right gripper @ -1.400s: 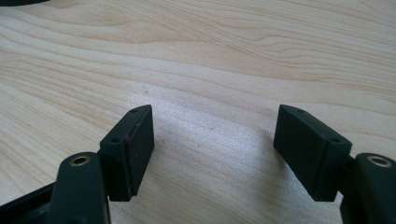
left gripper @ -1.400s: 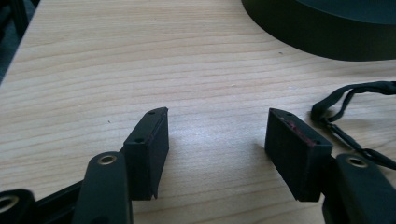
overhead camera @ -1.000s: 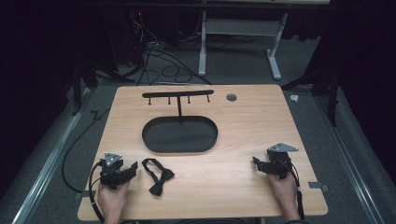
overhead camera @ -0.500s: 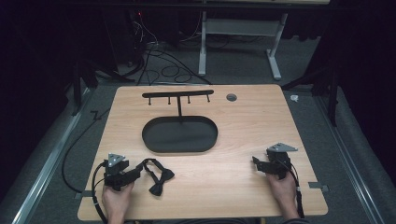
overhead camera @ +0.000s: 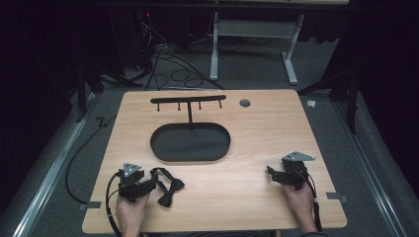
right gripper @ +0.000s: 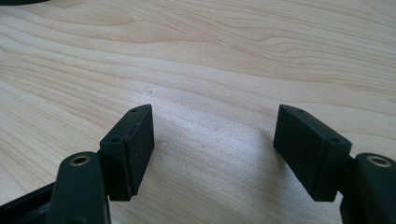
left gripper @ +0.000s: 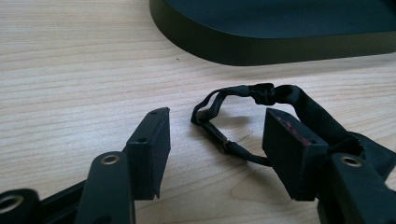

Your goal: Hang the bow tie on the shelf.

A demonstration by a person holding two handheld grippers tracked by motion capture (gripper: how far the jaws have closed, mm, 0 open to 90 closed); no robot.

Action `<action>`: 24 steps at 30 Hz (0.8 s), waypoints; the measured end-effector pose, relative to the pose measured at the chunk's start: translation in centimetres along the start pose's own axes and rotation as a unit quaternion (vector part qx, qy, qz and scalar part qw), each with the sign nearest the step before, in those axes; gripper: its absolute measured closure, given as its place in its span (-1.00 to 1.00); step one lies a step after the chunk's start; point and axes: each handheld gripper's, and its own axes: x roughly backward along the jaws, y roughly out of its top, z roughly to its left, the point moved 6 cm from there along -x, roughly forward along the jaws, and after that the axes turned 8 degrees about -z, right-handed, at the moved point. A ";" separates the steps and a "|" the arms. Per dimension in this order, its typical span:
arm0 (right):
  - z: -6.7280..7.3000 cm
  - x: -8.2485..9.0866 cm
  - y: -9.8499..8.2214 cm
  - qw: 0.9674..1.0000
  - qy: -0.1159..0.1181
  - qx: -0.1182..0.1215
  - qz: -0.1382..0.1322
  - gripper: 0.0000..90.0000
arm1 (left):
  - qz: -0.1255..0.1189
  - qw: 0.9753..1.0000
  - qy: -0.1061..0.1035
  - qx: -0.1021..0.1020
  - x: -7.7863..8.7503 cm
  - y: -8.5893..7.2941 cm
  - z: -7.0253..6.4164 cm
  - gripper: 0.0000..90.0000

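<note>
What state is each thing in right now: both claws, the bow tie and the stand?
Left claw: open, jaws either side of the strap.
Right claw: open, empty.
Bow tie: lying flat on the table, ungripped.
Hook stand: upright, hooks bare.
Oval tray: empty.

Lab (floor cables (overhead camera: 168, 64), black curtains (overhead camera: 44, 44)).
</note>
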 end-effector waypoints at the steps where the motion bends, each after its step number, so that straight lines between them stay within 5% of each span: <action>1: 0.0 0.0 0.0 1.000 0.000 0.000 -0.001 -0.33 | 0.000 1.000 0.002 -0.001 -0.1 0.0 0.0 -0.06; 14: 0.1 0.0 0.0 1.000 0.001 0.001 -0.001 -0.33 | 0.014 0.998 0.044 -0.032 -1.1 -0.9 0.1 0.14; 24: 0.1 0.0 0.0 1.000 0.001 0.001 -0.001 -0.33 | 0.020 0.998 0.047 -0.046 -1.0 -0.8 0.0 0.66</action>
